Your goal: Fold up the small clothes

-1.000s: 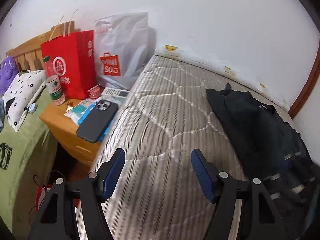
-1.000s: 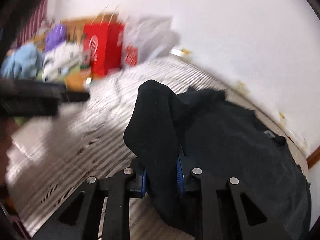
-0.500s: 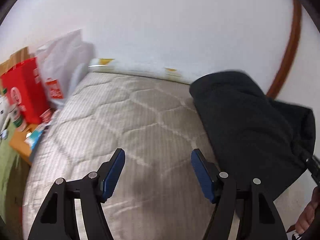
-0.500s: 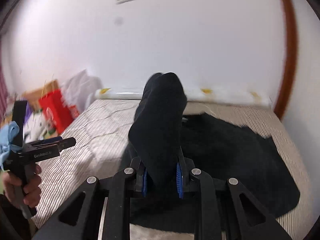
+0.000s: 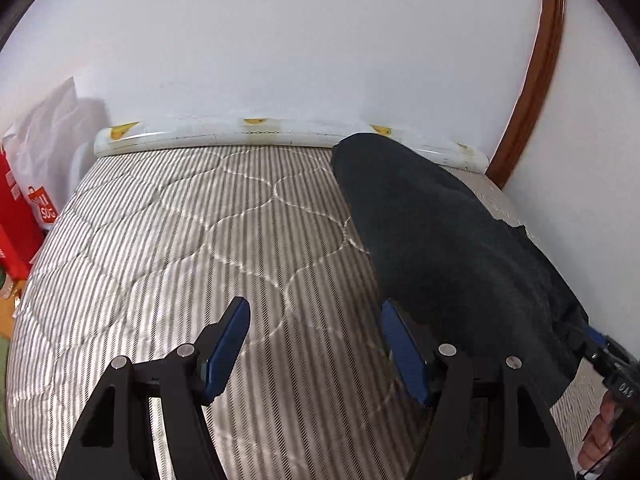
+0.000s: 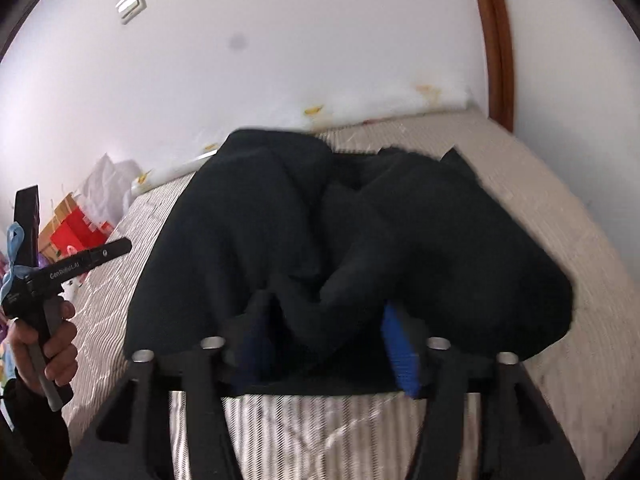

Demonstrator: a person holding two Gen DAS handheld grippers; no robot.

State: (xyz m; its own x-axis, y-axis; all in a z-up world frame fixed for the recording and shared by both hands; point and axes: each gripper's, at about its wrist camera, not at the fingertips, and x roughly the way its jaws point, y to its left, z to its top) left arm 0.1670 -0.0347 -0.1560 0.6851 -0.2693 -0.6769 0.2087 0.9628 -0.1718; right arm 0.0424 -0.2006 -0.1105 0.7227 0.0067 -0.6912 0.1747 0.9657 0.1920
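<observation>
A black garment (image 5: 440,240) lies on the striped grey mattress (image 5: 180,248), along its right side. In the right wrist view the garment (image 6: 360,232) is bunched in thick folds right in front of my right gripper (image 6: 324,344). That gripper's jaws stand wide apart with cloth draped between and over the blue pads (image 6: 398,348). My left gripper (image 5: 314,344) is open and empty above the mattress, just left of the garment's edge. The left gripper also shows at the left of the right wrist view (image 6: 68,268).
A white wall runs behind the bed, with a white bolster (image 5: 280,136) along the mattress's far edge. A brown door frame (image 5: 532,76) stands at the right. A red bag (image 5: 16,216) and a white bag (image 5: 44,136) stand beyond the mattress's left end.
My right gripper has opened and let go of the black cloth it held up; the garment now lies lower in a heap. The left gripper has swung right toward the garment.
</observation>
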